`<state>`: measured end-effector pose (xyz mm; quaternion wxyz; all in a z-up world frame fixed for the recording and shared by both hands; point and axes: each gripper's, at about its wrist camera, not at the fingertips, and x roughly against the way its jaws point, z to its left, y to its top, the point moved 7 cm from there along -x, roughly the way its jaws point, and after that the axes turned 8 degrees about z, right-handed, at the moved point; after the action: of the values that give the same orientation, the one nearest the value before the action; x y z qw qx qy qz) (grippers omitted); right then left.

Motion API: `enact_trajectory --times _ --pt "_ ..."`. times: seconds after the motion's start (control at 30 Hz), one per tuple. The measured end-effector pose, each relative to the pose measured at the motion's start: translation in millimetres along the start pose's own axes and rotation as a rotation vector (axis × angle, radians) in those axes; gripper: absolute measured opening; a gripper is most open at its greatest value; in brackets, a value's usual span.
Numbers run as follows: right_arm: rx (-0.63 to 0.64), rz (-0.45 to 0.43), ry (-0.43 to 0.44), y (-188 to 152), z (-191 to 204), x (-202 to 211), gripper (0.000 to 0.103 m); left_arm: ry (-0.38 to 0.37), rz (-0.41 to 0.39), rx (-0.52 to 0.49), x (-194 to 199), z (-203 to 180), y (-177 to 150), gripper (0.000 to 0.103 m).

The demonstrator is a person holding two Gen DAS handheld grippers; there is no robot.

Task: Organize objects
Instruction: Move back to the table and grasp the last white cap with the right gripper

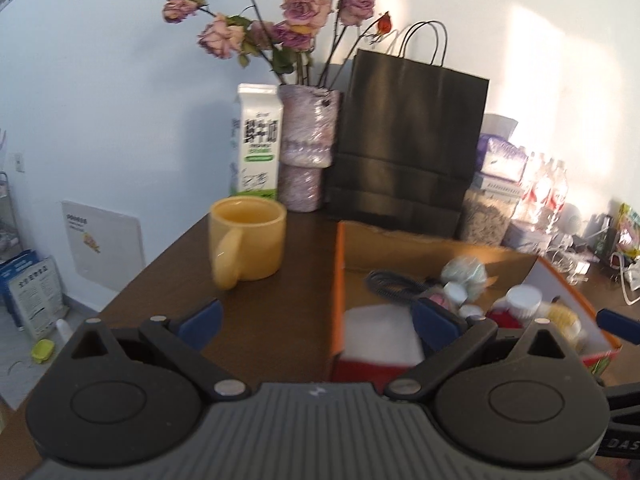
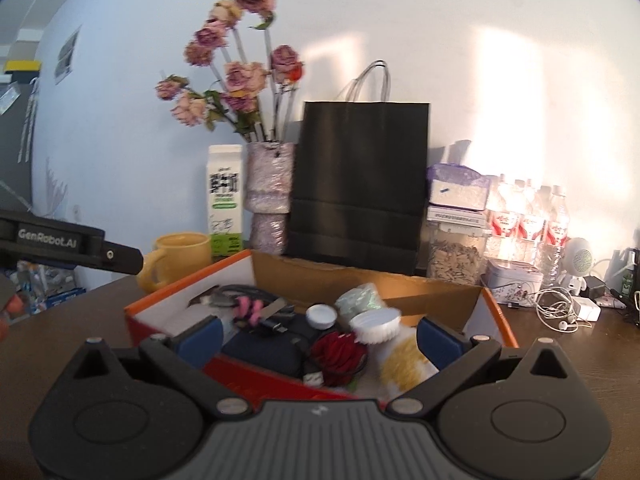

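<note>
An orange-edged cardboard box (image 1: pixel 338 272) (image 2: pixel 184 284) sits on the dark wooden table, filled with small items: a black cable (image 1: pixel 394 282), white-capped bottles (image 2: pixel 376 324), a red bundle (image 2: pixel 340 354), a dark pouch (image 2: pixel 268 350) and pink clips (image 2: pixel 250 308). A yellow mug (image 1: pixel 250 240) (image 2: pixel 180 256) stands left of the box. My left gripper (image 1: pixel 318 322) is open and empty, over the box's near left corner. My right gripper (image 2: pixel 318 340) is open and empty, just above the box's near edge.
At the back stand a milk carton (image 1: pixel 258 140), a vase of dried roses (image 1: pixel 308 148), a black paper bag (image 1: pixel 408 144), a jar of seeds (image 2: pixel 456 258), water bottles (image 2: pixel 528 216) and tangled earphones (image 2: pixel 560 310). The table's left edge (image 1: pixel 160 256) drops to the floor.
</note>
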<state>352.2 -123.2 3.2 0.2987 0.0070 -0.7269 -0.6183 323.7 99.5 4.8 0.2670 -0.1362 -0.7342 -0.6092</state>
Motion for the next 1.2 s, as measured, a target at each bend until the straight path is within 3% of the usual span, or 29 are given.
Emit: enact_trajectory --times 0.1,0.17,0.27,0.4,0.47,0.9,1.2 --pt "0.035 0.025 0.059 -7.8 20.3 6.3 0.1 0.021 0.016 0.001 4.9 15.0 -10.6 0.103" --pt "0.06 0.065 0.111 -14.2 36.7 4.6 0.092 0.035 0.029 0.002 7.1 25.1 -16.9 0.103" --pt "0.093 0.14 0.182 -22.4 61.7 -6.0 0.07 0.049 0.045 0.002 11.0 39.2 -25.8 0.103" --pt "0.104 0.23 0.236 -31.3 86.7 -26.7 0.057 0.059 0.062 0.009 15.6 54.7 -34.9 0.103" --pt "0.099 0.268 0.244 -34.1 95.1 -37.9 0.044 0.063 0.069 0.011 17.7 61.0 -39.2 0.103" --pt "0.083 0.346 0.258 -42.4 113.0 -63.4 0.03 0.039 0.092 0.017 24.9 70.5 -50.6 0.103" --pt "0.066 0.297 0.27 -37.6 105.0 -53.3 0.027 0.031 0.12 -0.002 14.0 51.8 -53.3 0.103"
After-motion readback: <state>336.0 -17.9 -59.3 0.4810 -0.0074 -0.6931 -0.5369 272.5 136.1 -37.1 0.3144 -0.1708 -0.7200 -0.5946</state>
